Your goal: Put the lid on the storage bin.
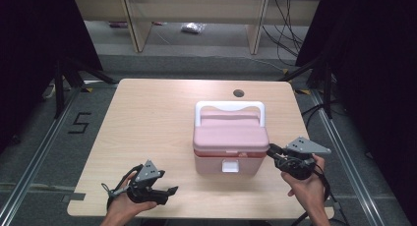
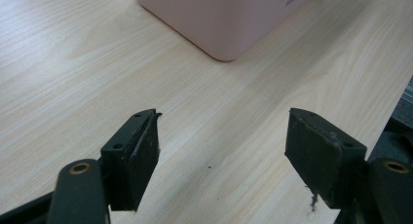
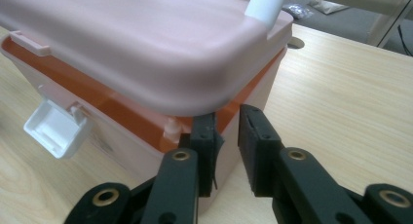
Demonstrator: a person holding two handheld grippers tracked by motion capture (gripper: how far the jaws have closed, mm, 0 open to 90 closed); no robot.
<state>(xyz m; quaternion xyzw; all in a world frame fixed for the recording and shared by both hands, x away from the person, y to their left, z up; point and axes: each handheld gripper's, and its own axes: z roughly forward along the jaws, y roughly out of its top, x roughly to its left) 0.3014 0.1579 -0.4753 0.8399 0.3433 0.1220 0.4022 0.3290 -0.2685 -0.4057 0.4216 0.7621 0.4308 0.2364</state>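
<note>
Though pushed right up to the pink box (image 1: pixel 230 137) at its right front corner, found the right claw (image 3: pixel 226 119) only narrowly parted and clamped on nothing; judged it placed there, just under the overhang of the lid (image 3: pixel 146 48), to pry or lift that lid; saw the white latch (image 3: pixel 53 129) flipped down at the front and an orange band (image 3: pixel 112 107) showing beneath the lid, so reckoned the box unlatched and ready to open; noted the box itself standing right of centre on the surface (image 1: pixel 147 127), white handle (image 1: pixel 229 107) toward the far side; spotted the left claw (image 1: pixel 173 190) low at the near left edge, released wide, empty, aimed at the box yet well apart from it, likely held clear until needed to steady the body; saw little in the way: bare wood between left claw and box, a small round hole (image 1: pixel 238 93) beyond the handle; further off, made out shelf legs, cables and a plastic bag (image 1: pixel 193 27) on the floor.
</note>
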